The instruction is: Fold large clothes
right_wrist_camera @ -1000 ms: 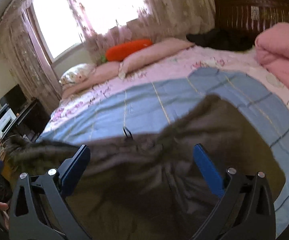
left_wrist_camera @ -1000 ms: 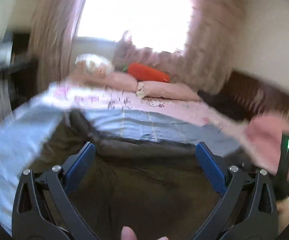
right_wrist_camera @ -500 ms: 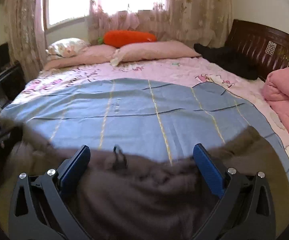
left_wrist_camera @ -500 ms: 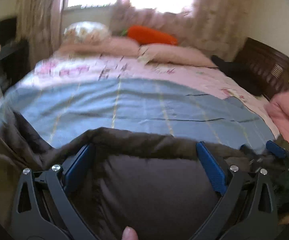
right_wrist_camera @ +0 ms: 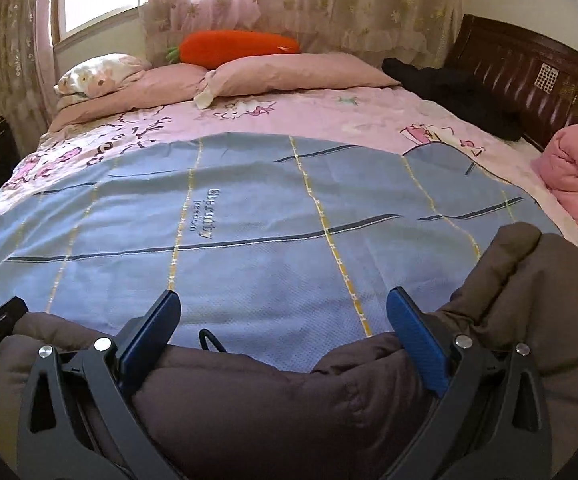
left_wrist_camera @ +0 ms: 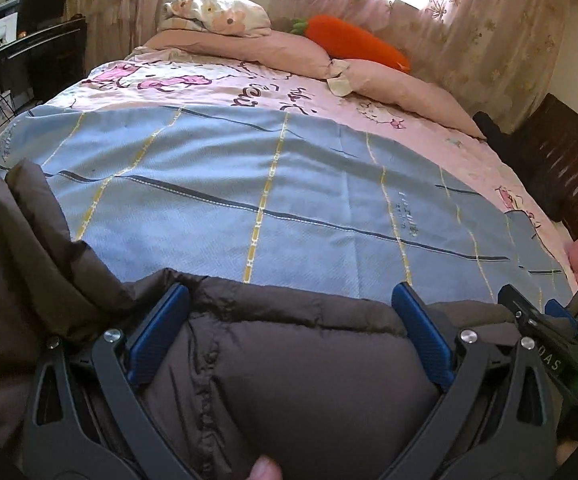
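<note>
Left wrist view: the left claw (left_wrist_camera: pixel 289 334) is spread wide over the brown puffer jacket (left_wrist_camera: pixel 309 392) at the near edge of the bed (left_wrist_camera: pixel 273 184), the jacket's lower part cut off by the frame. Right wrist view: the right claw (right_wrist_camera: pixel 283 340) is also spread, jacket (right_wrist_camera: pixel 289 408) bunched between its fingers, and whether they're touching it is hard to tell.

Brown jacket (left_wrist_camera: pixel 309 376), blue checked sheet (left_wrist_camera: pixel 289 184)

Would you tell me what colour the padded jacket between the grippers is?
The padded jacket is dark brown, plain and quilted; it shows best in the left wrist view.
</note>
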Motion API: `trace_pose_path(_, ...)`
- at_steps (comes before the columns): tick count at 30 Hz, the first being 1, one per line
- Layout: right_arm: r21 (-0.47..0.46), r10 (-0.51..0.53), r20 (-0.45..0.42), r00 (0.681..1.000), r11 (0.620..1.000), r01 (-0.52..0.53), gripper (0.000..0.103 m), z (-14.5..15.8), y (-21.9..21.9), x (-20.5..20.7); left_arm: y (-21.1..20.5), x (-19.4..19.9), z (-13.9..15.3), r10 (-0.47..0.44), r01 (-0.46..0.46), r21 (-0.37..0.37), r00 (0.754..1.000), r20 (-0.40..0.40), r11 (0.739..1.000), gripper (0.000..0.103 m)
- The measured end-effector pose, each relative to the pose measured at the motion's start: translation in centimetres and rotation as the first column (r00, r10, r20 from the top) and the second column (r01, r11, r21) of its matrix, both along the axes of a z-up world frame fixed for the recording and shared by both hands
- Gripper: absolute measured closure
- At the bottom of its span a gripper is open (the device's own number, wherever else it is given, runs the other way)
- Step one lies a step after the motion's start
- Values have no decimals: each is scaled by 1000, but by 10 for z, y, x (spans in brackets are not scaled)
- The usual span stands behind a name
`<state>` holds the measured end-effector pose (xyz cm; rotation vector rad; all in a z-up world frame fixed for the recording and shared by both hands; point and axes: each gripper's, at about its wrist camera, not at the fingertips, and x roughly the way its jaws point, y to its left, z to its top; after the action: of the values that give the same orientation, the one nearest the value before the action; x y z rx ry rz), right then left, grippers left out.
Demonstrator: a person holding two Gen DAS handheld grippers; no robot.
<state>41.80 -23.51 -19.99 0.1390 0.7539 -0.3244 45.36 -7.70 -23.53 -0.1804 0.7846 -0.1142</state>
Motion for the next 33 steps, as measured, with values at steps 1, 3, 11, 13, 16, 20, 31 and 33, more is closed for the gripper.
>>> trace_pose_path(1, 0, -1, 6, 1000, 1000, 1, 1, 0, 0, -3, 1, -3, 0, 1, -1, 1, 1000, 8, 1000, 2)
trace_pose_path(3, -5, -7, 23, 1000, 1000, 7, 1, 0, 1, -7, 3, -9, 1, -2, 2, 1, 1000, 19, 1000, 2)
trace_pose_path(11, 12, -15, 20, 1000, 1000, 14, 1, -8, -4, -9, 8, -5, 8, -49, 51, 45, 998, -50, 998, 2)
trace_pose_path(13, 46, -9, 16, 1000, 999, 8, 1, -11, -8, -9, 23, -3, 13, -31, 34, 63, 998, -54, 997, 2)
trace_pose_path(16, 95, 1, 32, 999, 995, -4, 1, -14, -14, -11, 63, -9, 25, 34, -35, 103, 999, 4, 994, 2)
trace_pose_path(20, 118, 15, 38, 999, 993, -19, 1, -15, -13, -12, 142, -38, 20, 162, -156, -73, 984, 75, 985, 13)
trace_pose_path(31, 59, -5, 14, 1000, 998, 4, 1, -1, -2, -14, 176, -37, -30, 345, -347, -90, 938, -38, 933, 2)
trace_pose_path(33, -13, -35, 54, 998, 999, 35, 1, 17, 12, -24, 174, -36, -33, 342, -343, -72, 939, -30, 937, 2)
